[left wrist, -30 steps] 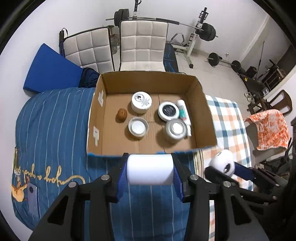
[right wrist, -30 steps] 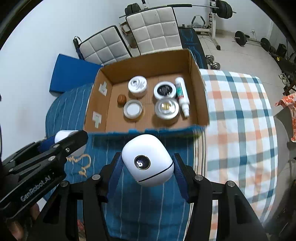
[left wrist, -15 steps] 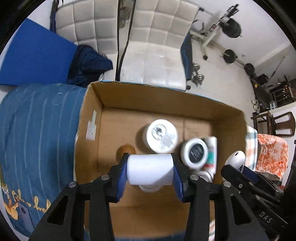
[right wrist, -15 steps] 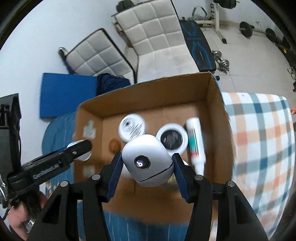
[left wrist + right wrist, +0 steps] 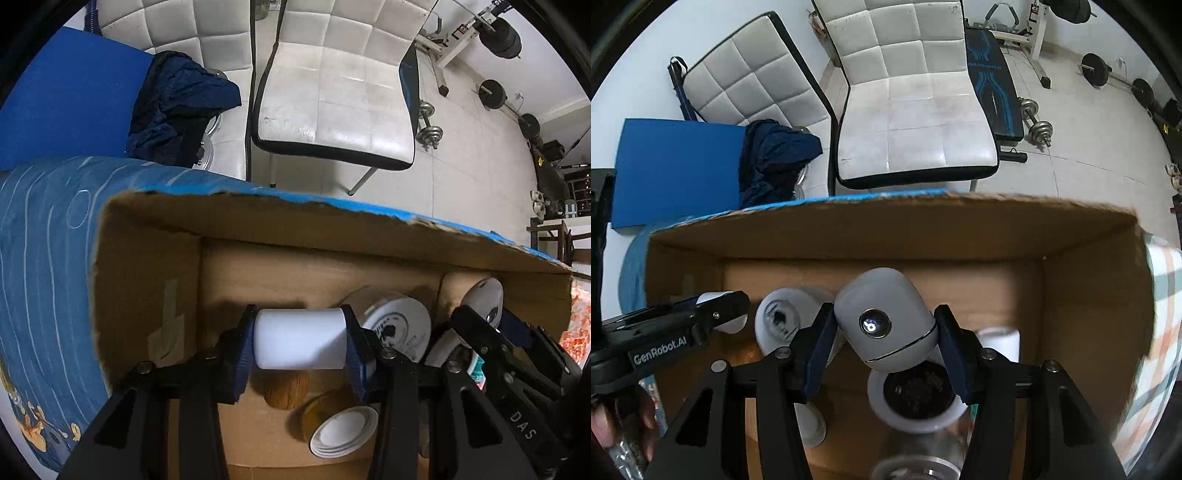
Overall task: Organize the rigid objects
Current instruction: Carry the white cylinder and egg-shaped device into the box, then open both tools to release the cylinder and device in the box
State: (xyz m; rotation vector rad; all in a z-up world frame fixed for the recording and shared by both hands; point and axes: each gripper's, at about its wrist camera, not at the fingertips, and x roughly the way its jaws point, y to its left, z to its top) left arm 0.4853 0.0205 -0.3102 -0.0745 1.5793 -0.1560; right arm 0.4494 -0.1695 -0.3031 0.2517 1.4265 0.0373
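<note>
I see left gripper (image 5: 300, 349) low inside cardboard box (image 5: 332, 229), near its left wall, jaws clamped on white cylinder (image 5: 300, 344). Right gripper (image 5: 884, 339) also inside box, toward middle, jaws clamped on white earbud case (image 5: 882, 319). Grippers side by side.

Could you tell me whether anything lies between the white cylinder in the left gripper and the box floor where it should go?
Partly: the white cylinder hangs over the cardboard box, with a brown walnut right under it. The floor to the left looks bare.
</note>
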